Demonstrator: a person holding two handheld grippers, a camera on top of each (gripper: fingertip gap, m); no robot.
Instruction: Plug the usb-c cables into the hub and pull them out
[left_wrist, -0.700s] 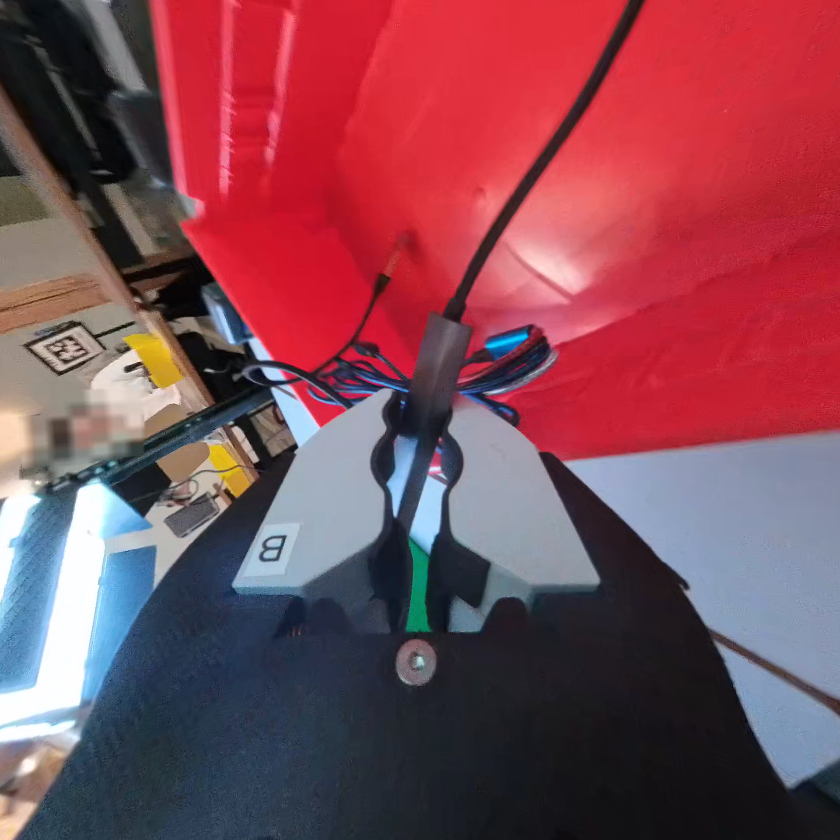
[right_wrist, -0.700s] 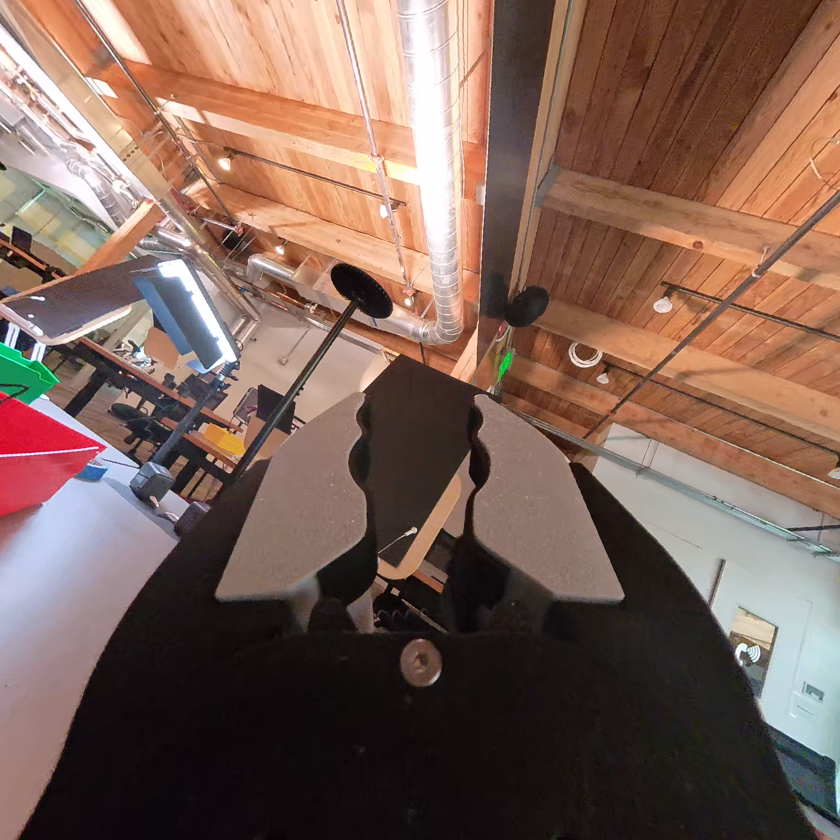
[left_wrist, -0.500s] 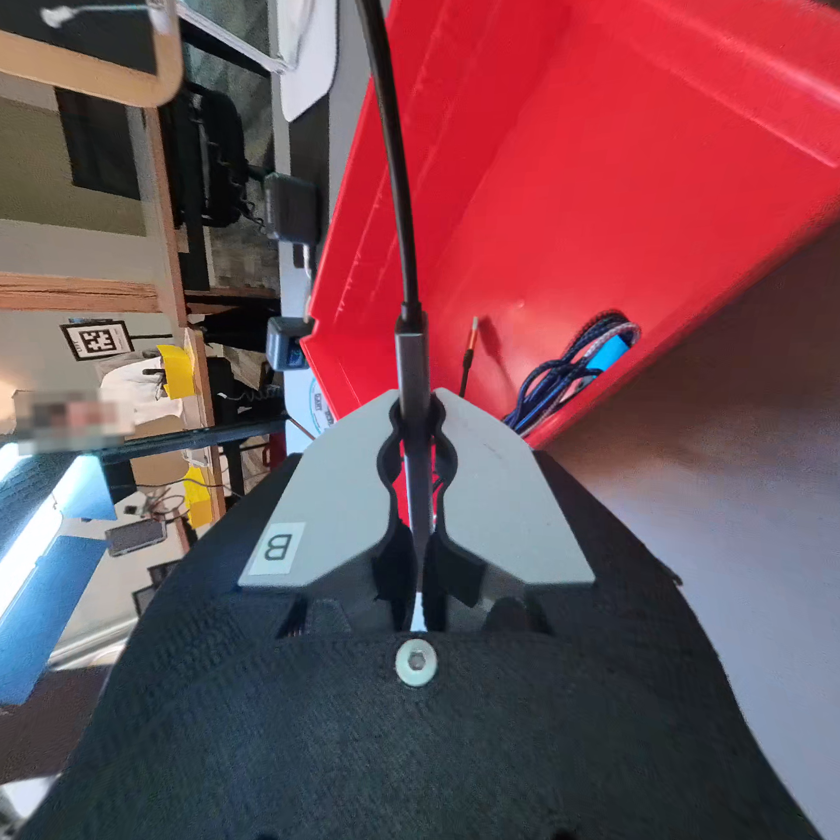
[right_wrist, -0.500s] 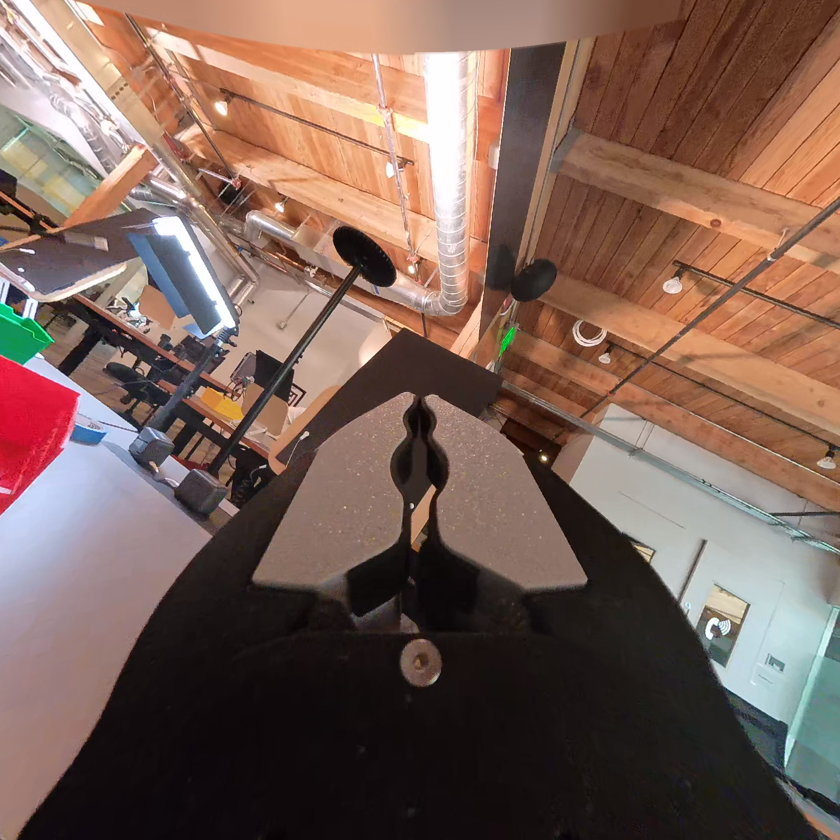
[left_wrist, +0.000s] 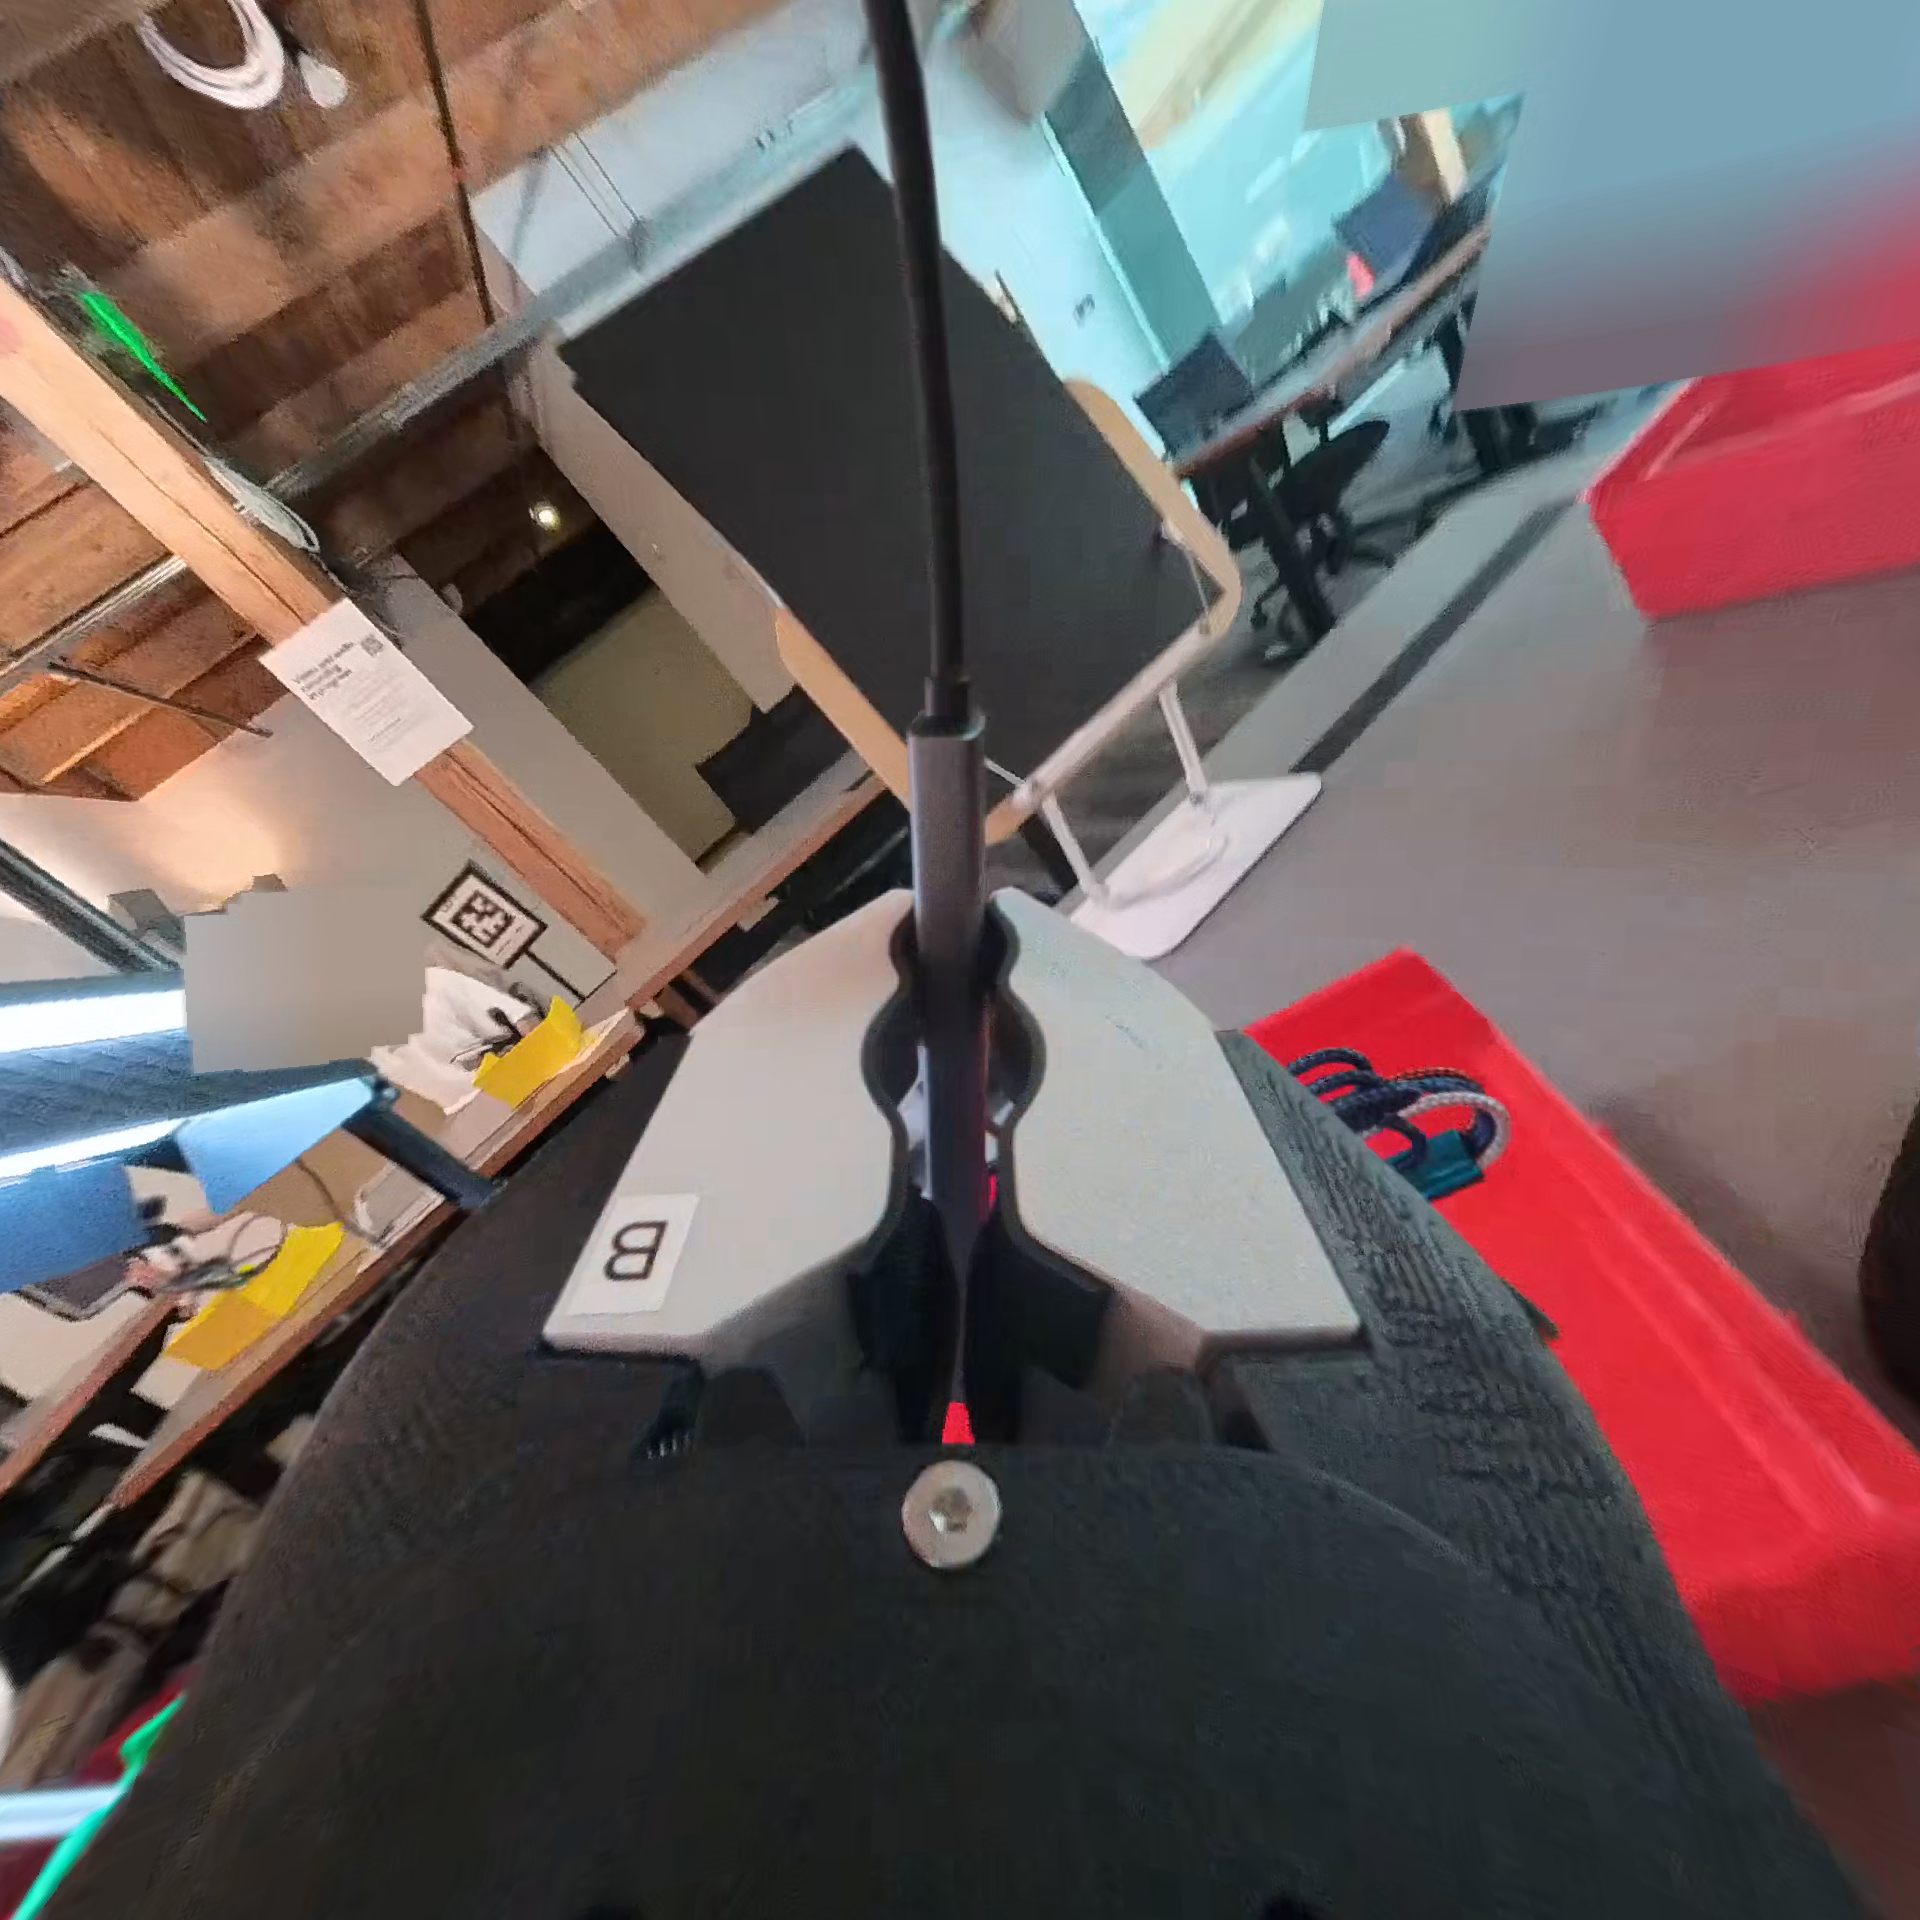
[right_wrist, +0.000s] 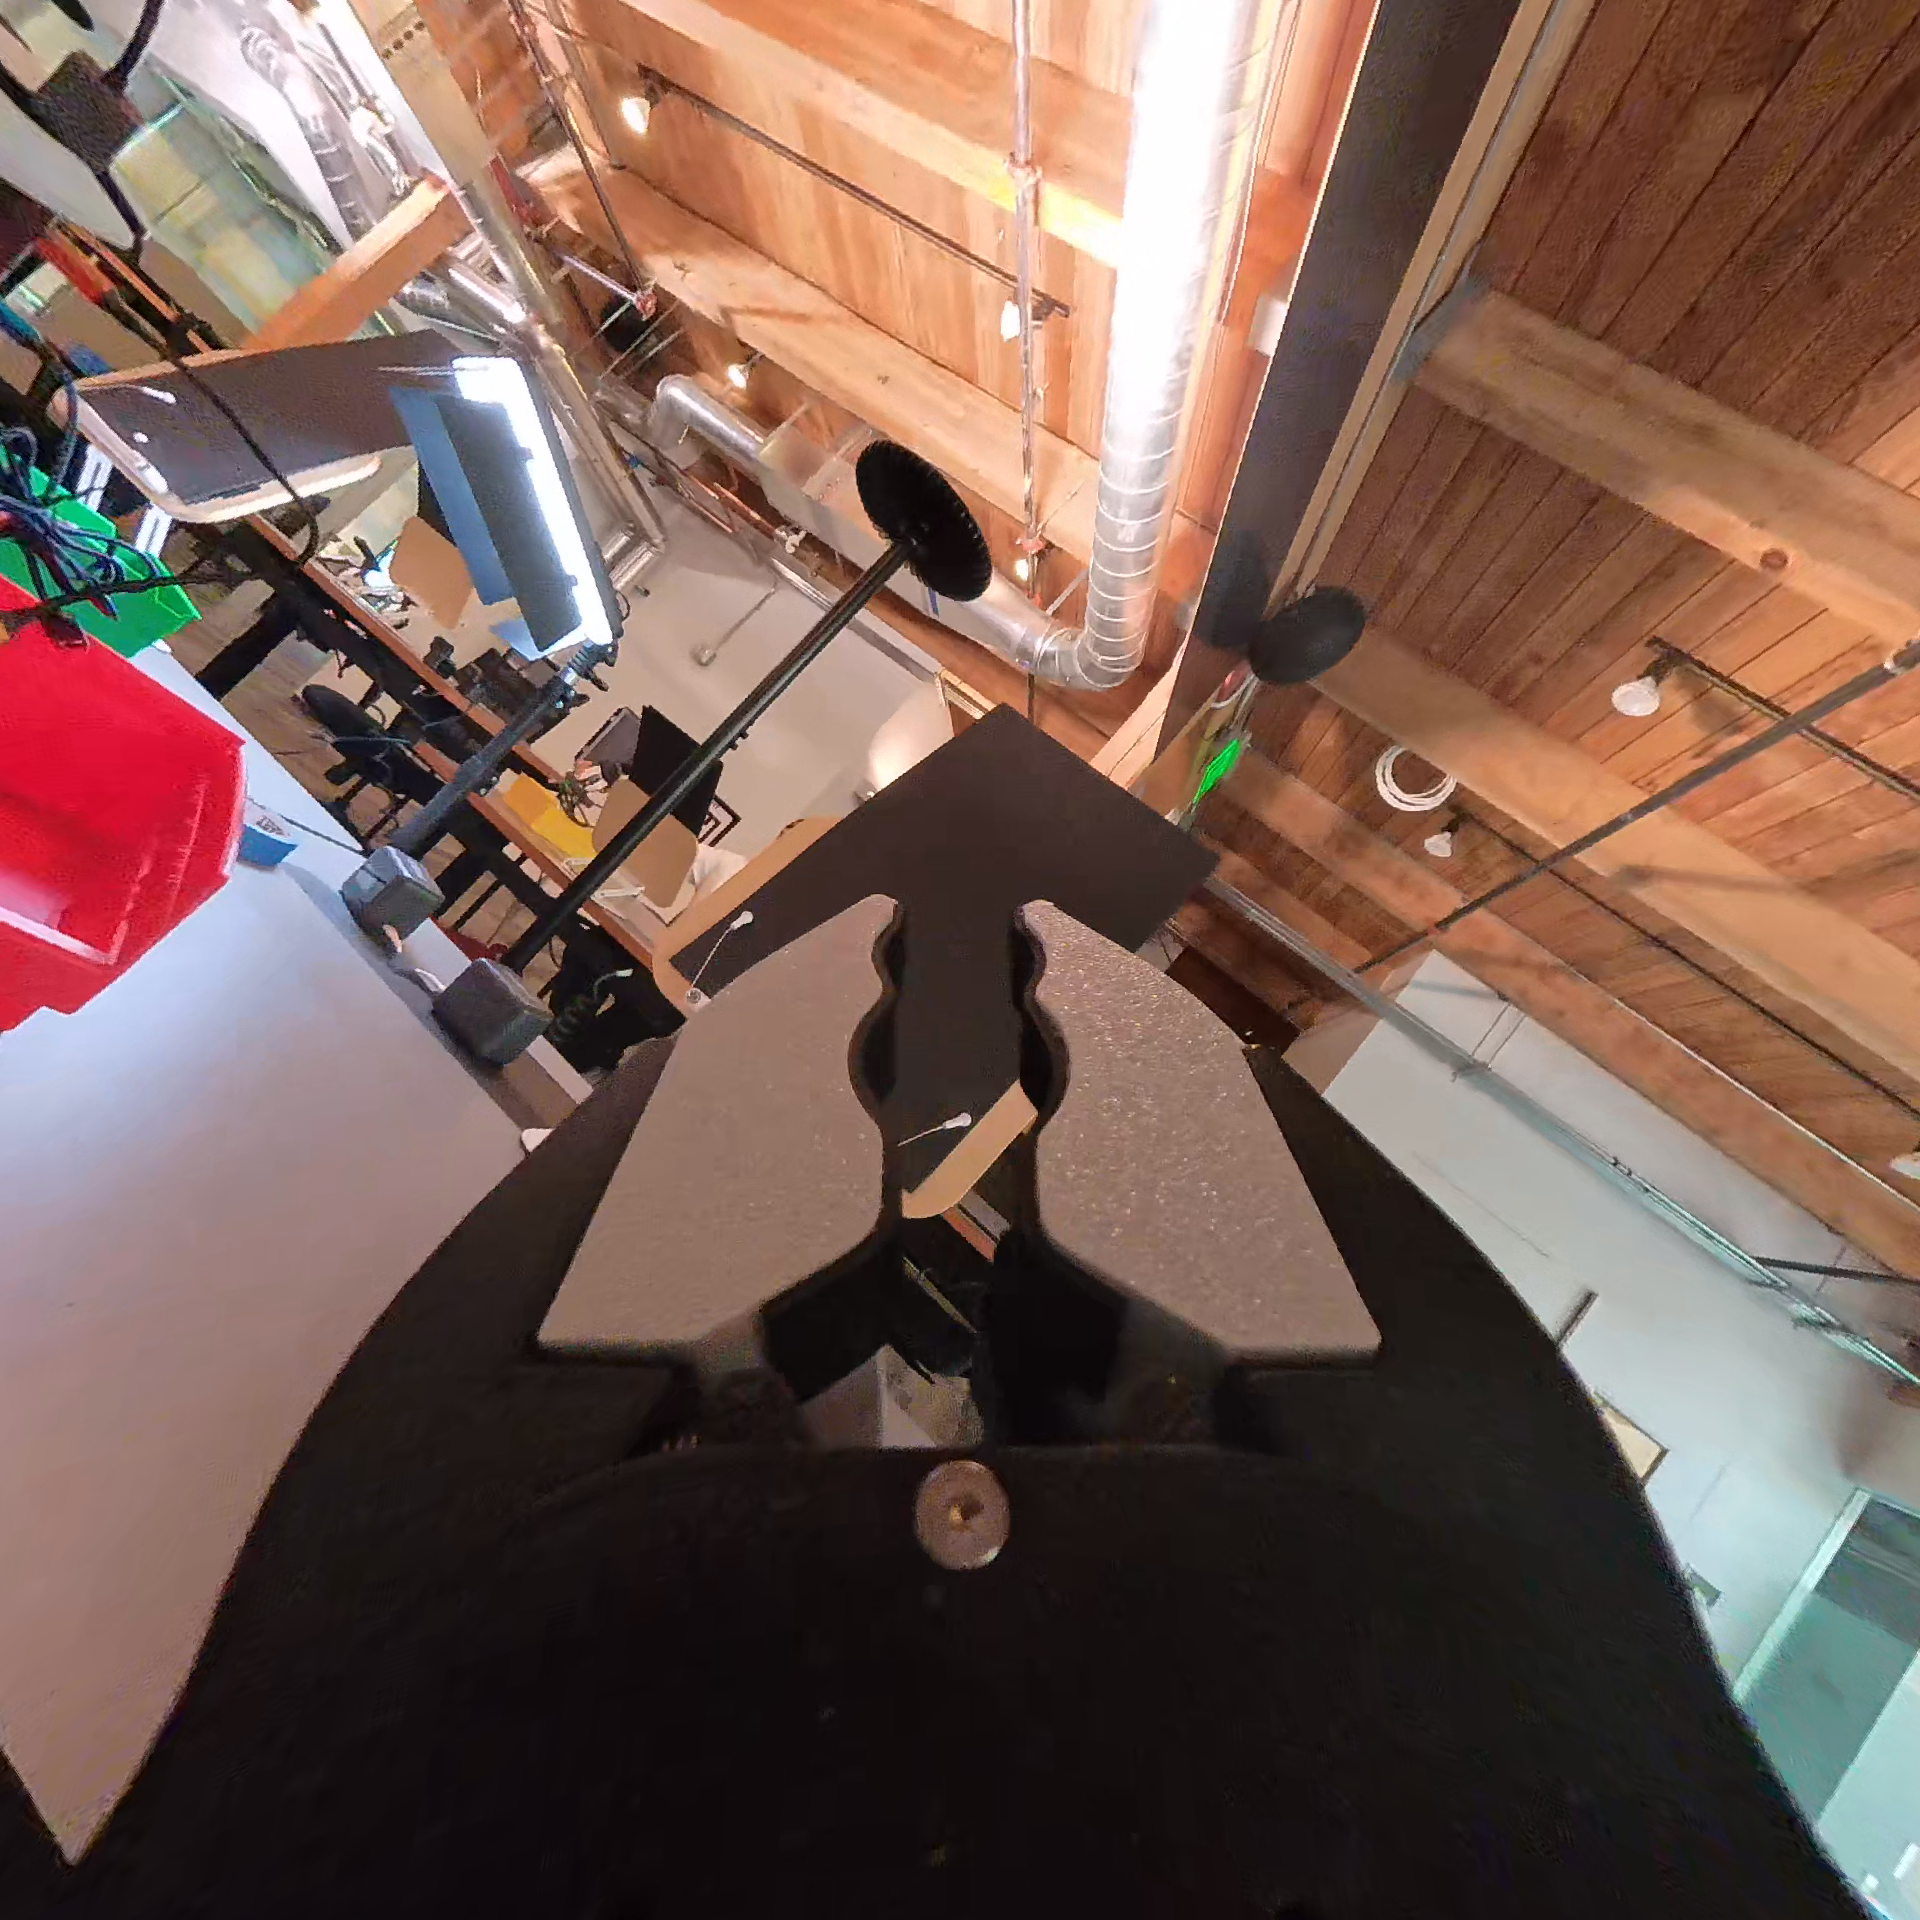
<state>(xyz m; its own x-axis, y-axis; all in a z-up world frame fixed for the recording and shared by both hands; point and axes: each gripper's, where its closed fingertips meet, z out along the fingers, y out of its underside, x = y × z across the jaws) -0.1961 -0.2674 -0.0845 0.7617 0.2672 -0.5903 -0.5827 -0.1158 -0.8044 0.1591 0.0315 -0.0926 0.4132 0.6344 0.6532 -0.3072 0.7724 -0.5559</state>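
1. Gripping the slim grey hub (left_wrist: 943, 831) edge-on, the left gripper (left_wrist: 951, 925) is clamped tight; its black lead (left_wrist: 914, 312) runs up out of view
2. Right gripper (right_wrist: 956, 925) parted, empty, aimed at the ceiling
3. Risk, my judgement: hub may twist in the narrow pinch under plug force
4. Beyond: usb-c cables (left_wrist: 1392, 1112) coiled in the red bin (left_wrist: 1662, 1403), bin wall hindering reach; grey table (left_wrist: 1610, 831) behind

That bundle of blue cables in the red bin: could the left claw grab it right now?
Probably not: the left claw is already shut on the dark hub, leaving no room for the blue cables, which lie off to its side in the red bin.
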